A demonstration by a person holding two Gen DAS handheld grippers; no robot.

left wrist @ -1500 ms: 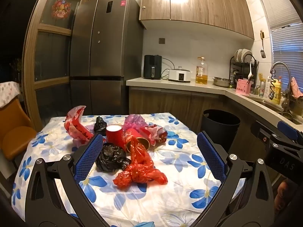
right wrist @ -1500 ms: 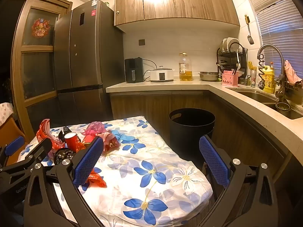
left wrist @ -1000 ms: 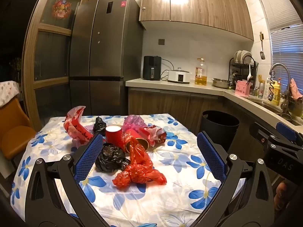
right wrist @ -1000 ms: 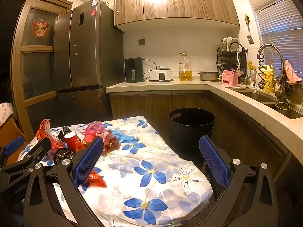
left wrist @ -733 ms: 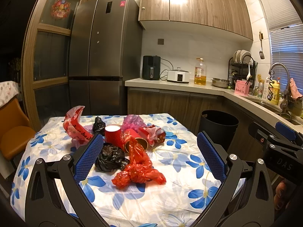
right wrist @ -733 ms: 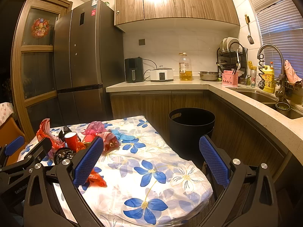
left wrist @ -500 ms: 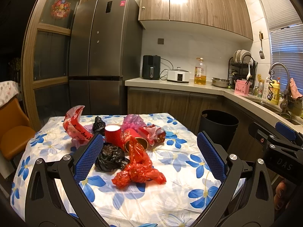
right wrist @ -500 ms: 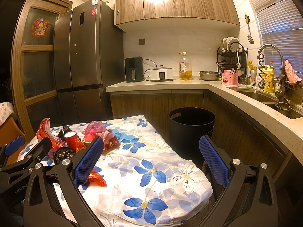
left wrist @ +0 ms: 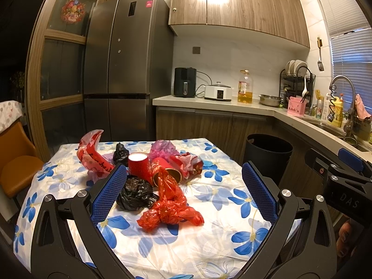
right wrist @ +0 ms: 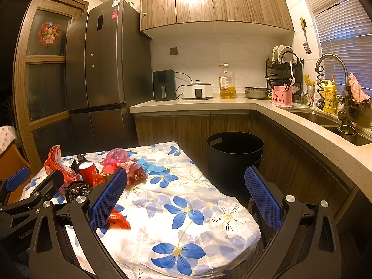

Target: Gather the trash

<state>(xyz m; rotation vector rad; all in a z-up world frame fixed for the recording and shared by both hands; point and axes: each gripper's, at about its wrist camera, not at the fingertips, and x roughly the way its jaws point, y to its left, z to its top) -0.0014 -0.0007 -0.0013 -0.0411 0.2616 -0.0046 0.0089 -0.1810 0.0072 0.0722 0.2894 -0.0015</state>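
Floral tablecloth, near edge bare

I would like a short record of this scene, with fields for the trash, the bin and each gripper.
surface: table with a flowered cloth
trash: red bag, black bag, red cup, more bags behind
bin: black bin, on the floor past the table, by the cabinets
left gripper: open, holding nothing, facing the trash
right gripper: open, holding nothing
collected so far: cannot tell
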